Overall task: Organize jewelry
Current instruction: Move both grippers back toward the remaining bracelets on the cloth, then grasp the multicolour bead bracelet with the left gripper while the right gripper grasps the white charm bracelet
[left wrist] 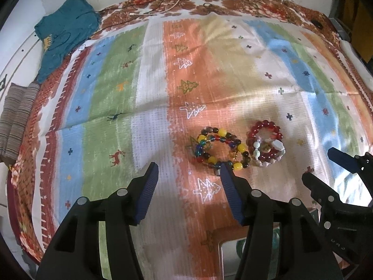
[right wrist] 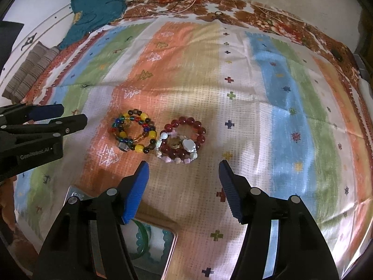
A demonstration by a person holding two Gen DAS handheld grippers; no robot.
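Two small heaps of bead bracelets lie side by side on the striped cloth. The multicoloured heap [left wrist: 219, 148] [right wrist: 134, 131] has yellow, blue and dark beads. The red heap [left wrist: 265, 140] [right wrist: 184, 140] carries white and pale charms. My left gripper [left wrist: 188, 166] is open and empty, its right fingertip just short of the multicoloured heap. My right gripper [right wrist: 184, 163] is open and empty, hovering just short of the red heap. Each gripper shows in the other's view, the right one [left wrist: 318, 163] and the left one [right wrist: 73, 113], and both stand apart from the beads.
A metal-rimmed tray [right wrist: 174, 235] [left wrist: 220, 245] with green and teal bangles sits close under the grippers. A teal garment [left wrist: 65, 32] and a folded striped cloth [left wrist: 16, 119] lie at the far left. Thin cables [left wrist: 163, 2] run along the far edge.
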